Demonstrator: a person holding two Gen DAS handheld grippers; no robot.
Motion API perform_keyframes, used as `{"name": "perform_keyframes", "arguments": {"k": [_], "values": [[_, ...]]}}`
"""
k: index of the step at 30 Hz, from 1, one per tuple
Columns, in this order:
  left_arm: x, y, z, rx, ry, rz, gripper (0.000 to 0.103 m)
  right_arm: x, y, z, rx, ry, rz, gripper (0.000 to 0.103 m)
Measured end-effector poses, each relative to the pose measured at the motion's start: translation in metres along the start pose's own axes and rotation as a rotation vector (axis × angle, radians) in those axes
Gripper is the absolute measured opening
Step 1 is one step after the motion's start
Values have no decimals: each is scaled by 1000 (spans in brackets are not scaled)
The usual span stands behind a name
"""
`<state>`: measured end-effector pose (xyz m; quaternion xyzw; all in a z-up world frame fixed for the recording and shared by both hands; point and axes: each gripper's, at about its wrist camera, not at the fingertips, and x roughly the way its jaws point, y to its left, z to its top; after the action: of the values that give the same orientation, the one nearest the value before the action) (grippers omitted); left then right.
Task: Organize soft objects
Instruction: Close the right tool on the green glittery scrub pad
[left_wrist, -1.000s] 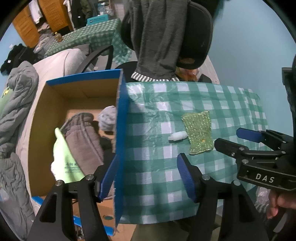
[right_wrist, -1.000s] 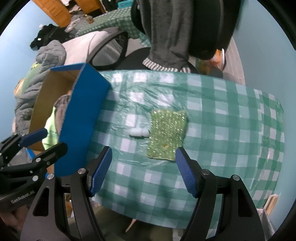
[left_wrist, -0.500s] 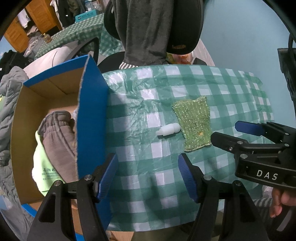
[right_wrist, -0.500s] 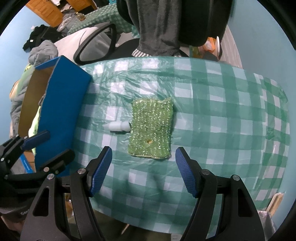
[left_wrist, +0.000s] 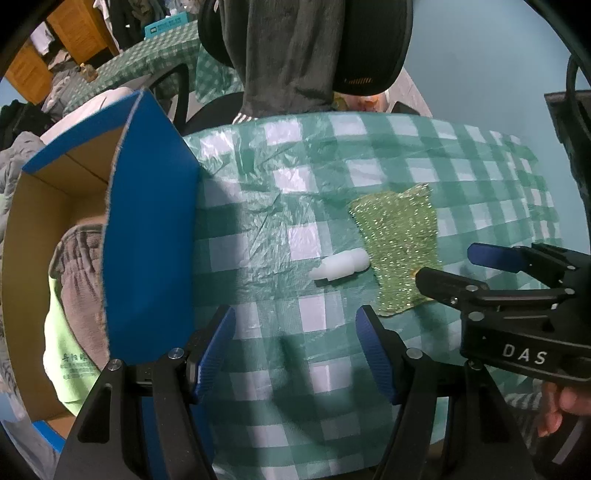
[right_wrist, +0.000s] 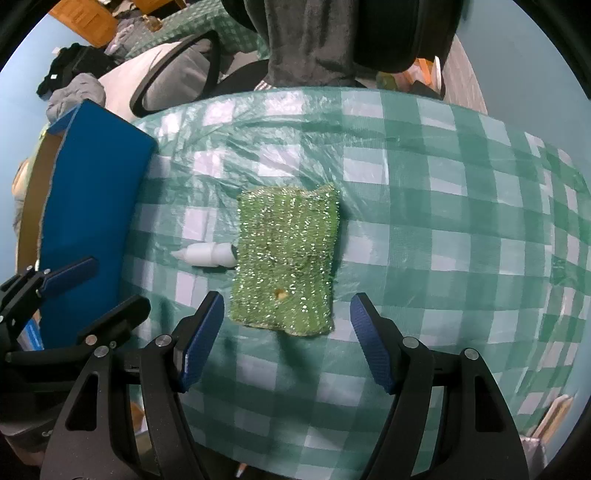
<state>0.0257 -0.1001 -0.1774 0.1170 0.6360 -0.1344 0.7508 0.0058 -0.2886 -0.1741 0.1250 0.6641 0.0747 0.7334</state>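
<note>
A glittery green scrubbing cloth (right_wrist: 286, 260) lies flat on the green checked tablecloth (right_wrist: 424, 221), also in the left wrist view (left_wrist: 400, 249). A small white plastic bottle (right_wrist: 207, 254) lies on its side touching the cloth's left edge, also seen from the left (left_wrist: 340, 267). My right gripper (right_wrist: 286, 338) is open and empty just short of the cloth's near edge. My left gripper (left_wrist: 295, 345) is open and empty, short of the bottle. A blue cardboard box (left_wrist: 147, 236) at the table's left holds a brown towel (left_wrist: 83, 291) and a light green cloth (left_wrist: 68, 365).
A black office chair draped with a grey garment (left_wrist: 291, 55) stands behind the table. A second chair (right_wrist: 173, 70) and piled clothes (right_wrist: 77, 88) lie to the left. The right gripper's body (left_wrist: 524, 317) shows at the right of the left wrist view.
Both grippers have moved right, away from the box and toward the cloth and bottle. The cloth now sits centred ahead of the right gripper. Both stay open.
</note>
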Motion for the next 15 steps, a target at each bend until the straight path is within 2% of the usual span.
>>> {"name": "perform_keyframes", "arguments": {"k": [15], "values": [[21,7,1,-9,41,16,69,25,2,8,-16,34,15,72]]}}
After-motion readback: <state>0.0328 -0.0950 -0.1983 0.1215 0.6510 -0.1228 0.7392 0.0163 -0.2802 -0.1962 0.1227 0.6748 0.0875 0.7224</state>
